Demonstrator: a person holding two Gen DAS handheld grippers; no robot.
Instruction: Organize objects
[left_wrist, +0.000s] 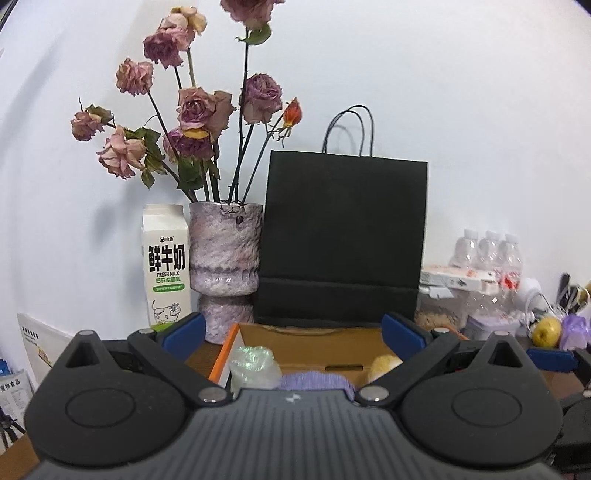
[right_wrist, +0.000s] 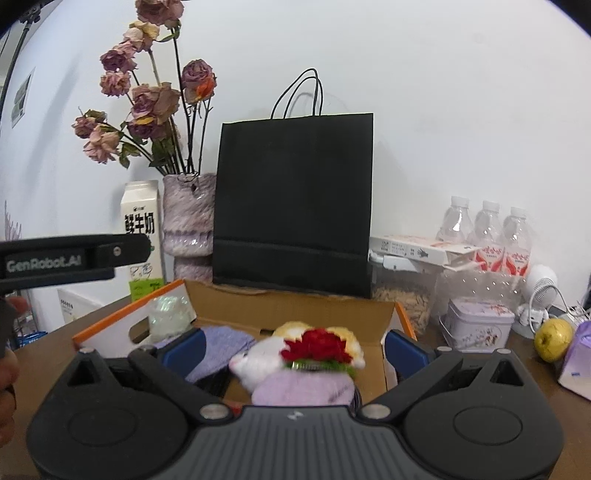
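On the left, a milk carton (right_wrist: 142, 236) is partly hidden behind the left tool's arm, beside a vase (right_wrist: 189, 218) of dried roses. The left tool (left_wrist: 291, 328) hangs spread wide over the cardboard box (right_wrist: 295, 301), gripping nothing; its body covers most of the contents, leaving only a crinkled clear wrapper (left_wrist: 253, 363) and a purple cloth (left_wrist: 314, 380). The right tool (right_wrist: 293, 349) is also spread, empty, above a blurred plush toy (right_wrist: 266, 360) with a red flower (right_wrist: 317, 347) in the box. A black paper bag (right_wrist: 295, 199) stands behind. At the right, bottles (right_wrist: 487, 225), a tin (right_wrist: 480, 325) and an apple (right_wrist: 554, 339) rest on the surface (right_wrist: 461, 360).
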